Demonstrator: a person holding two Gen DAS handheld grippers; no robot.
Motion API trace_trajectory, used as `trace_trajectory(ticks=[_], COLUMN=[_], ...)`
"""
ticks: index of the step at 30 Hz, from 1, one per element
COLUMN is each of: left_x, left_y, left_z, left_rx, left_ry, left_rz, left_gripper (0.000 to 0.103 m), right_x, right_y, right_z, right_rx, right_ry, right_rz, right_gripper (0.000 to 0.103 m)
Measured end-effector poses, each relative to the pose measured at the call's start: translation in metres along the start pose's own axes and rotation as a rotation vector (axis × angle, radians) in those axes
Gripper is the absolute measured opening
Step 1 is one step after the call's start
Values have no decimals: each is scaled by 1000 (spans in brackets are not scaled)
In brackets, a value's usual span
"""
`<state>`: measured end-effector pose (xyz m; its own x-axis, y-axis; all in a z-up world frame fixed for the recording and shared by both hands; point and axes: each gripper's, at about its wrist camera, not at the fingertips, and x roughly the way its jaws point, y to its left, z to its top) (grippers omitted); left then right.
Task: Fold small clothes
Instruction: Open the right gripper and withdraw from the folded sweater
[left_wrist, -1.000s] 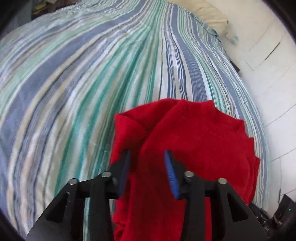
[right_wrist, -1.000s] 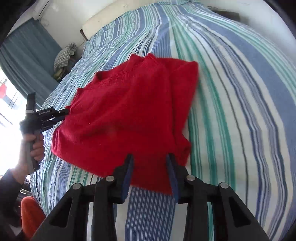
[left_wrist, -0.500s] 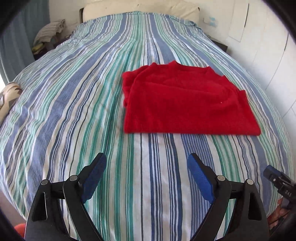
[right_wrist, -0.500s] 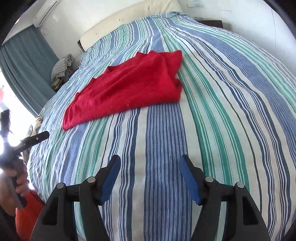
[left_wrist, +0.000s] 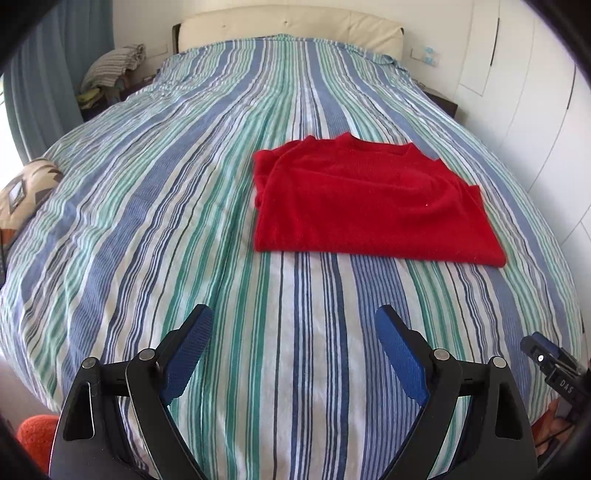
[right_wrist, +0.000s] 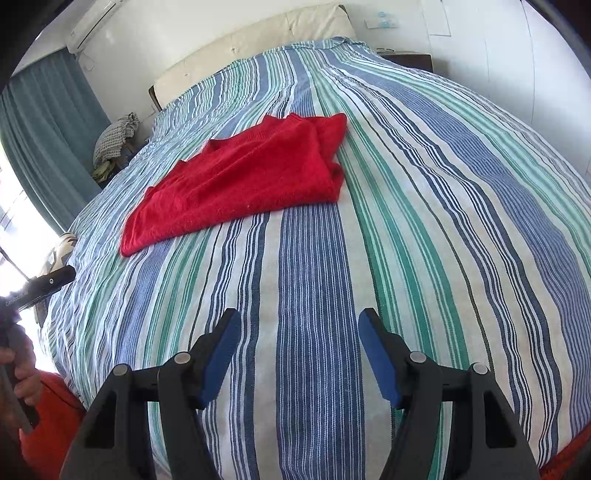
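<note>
On the striped bed (left_wrist: 184, 221) we see the red sweater (left_wrist: 369, 206) folded flat into a rectangle. Left tongs (left_wrist: 294, 354) and right tongs (right_wrist: 300, 354) gape apart, well short of it.

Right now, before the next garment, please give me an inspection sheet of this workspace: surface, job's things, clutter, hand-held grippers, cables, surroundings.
Surface: bed with a striped cover, a few shallow wrinkles.
Job's things: red sweater lies folded flat on the cover, free of both grippers.
Clutter: patterned cushion at the bed's left edge.
Grippers: left hand-held gripper open, holding nothing, above bare cover; right hand-held gripper open, holding nothing, likewise.
Cables: nothing seen.
Surroundings: headboard, curtain, pile of cloth beside the bed, white wardrobe doors.
</note>
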<state>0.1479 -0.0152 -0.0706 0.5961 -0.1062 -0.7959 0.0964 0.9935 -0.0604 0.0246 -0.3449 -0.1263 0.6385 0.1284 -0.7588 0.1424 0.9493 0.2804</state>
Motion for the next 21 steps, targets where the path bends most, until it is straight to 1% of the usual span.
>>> trace_trajectory(ticks=[5, 8, 10, 13, 14, 15, 16, 17, 18, 19, 21], left_x=[4, 19, 33, 56, 66, 78, 84, 82, 82, 84, 84], left_y=[1, 7, 17, 34, 40, 45, 50, 52, 51, 49, 44], left_z=[-1, -7, -14, -32, -40, -49, -57, -63, -66, -67, -67], left_rx=[0, -2, -16, -26, -25, -25, -28, -27, -16, -3, 13], left_ry=[5, 23, 39, 52, 71, 98, 87, 33, 11, 10, 5], left_rz=[16, 40, 55, 101, 115, 119, 106, 94, 102, 110, 130], left_gripper=[91, 91, 91, 91, 91, 95, 97, 101, 103, 102, 102], right_x=[2, 4, 4, 5, 7, 11, 16, 22, 26, 28, 33], right_y=[-4, -7, -8, -6, -6, -6, -7, -8, -6, -3, 5], right_z=[-1, -3, -4, -5, -6, -8, -10, -13, -16, -19, -22], right_rx=[9, 10, 2, -34, -48, -58, -62, -63, -75, -101, -149], right_ry=[6, 10, 6, -5, -3, 7, 23, 40, 43, 34, 36], right_rz=[3, -8, -30, -82, -104, -126, -137, -138, -139, -145, -164], right_gripper=[66, 66, 66, 66, 66, 67, 69, 71, 76, 82, 90])
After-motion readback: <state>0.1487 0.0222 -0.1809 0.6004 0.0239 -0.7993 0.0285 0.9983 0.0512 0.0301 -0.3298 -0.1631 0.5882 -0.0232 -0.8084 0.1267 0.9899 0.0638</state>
